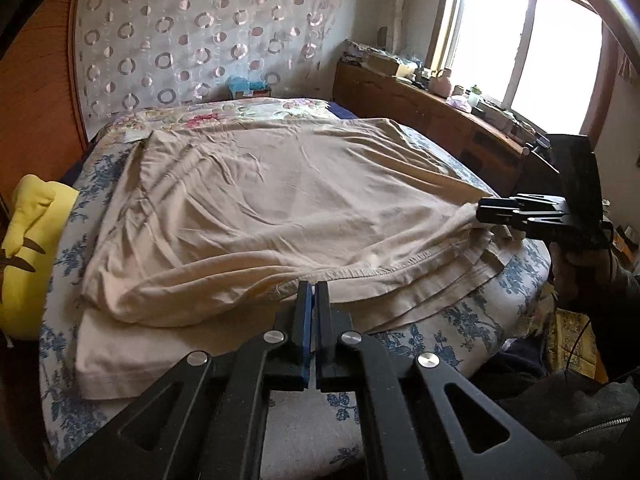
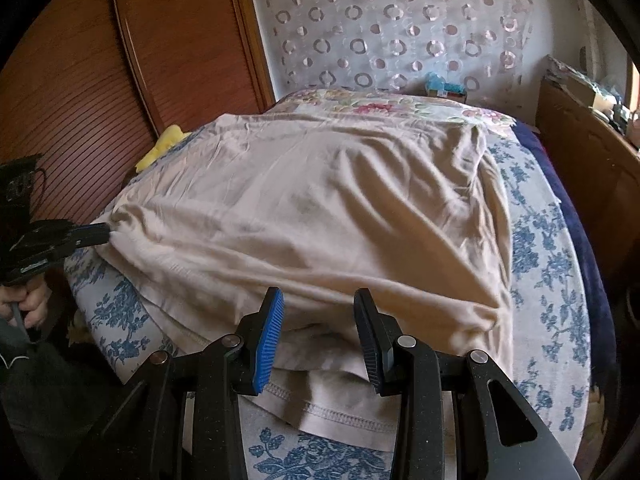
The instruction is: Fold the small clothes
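Beige garment lies spread across the bed, filling the centre of both views, with its near hem doubled over a lower layer toward the bottom of each frame. Left gripper: fingers pressed together at bottom centre of the left wrist view, tips at the near folded edge; the right wrist view, at its left edge, shows the cloth drawn into a bunched peak at those tips, so they appear to be pinching a corner of the top layer. Judgement: the corner is held pinched so the layer can be carried over as one flap. Right gripper: fingers spread wide at the bottom of the right wrist view, straddling the near hem with cloth between them but nothing clamped. In the left wrist view the same gripper sits at right centre, tips at the garment's right corner, where the fabric gathers toward it. Judgement: likely positioned to take the opposite corner, so both ends of the edge can move together and the fold stay straight. Yellow item sits at the left edge of the bed, apart from the garment. Motion blur along the near hem; stitching detail is unclear there.
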Motion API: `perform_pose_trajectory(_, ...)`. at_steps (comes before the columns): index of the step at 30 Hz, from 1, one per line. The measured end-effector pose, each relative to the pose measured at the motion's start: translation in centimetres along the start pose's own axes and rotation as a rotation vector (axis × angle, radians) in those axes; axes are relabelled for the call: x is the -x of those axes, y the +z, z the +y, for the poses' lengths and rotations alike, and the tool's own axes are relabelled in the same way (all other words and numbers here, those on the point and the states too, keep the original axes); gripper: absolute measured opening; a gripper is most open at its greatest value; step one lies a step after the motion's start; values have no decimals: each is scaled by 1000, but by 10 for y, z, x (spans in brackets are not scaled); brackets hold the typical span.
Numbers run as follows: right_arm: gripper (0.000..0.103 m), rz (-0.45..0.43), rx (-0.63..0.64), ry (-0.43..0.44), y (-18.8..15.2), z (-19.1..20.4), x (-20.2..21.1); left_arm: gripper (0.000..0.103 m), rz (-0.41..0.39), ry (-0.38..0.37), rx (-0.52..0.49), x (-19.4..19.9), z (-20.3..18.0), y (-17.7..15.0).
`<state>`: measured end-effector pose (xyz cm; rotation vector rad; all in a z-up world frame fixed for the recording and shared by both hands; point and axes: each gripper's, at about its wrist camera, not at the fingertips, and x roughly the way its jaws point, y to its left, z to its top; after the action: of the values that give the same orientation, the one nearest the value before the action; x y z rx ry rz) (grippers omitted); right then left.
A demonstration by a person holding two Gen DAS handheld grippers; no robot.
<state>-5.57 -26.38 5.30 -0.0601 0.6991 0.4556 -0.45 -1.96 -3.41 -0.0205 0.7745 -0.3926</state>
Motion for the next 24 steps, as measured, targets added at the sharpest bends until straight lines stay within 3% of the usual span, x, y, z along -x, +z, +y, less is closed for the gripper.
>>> perform_pose_trajectory(3, 38, -8, -5, -22, 1, -4, 1, 2, -2, 23, 16, 0, 7, 2)
perform_pose_trajectory(5, 38, -9, -1, -33, 2, -7, 2, 8, -11, 53, 22, 0, 13, 3)
perform_pose_trajectory(9, 38, -11, 21, -70, 4, -7, -2, 39, -44, 104, 39, 3, 26, 5)
perform_pose_trajectory(14, 38, -8, 34, -99, 9, -13, -15, 59, -41, 163, 70, 0, 51, 4)
perform_pose_trajectory(24, 38, 37, 41, -115, 11, -23, -47, 64, -5, 268, 135, -7, 91, -8)
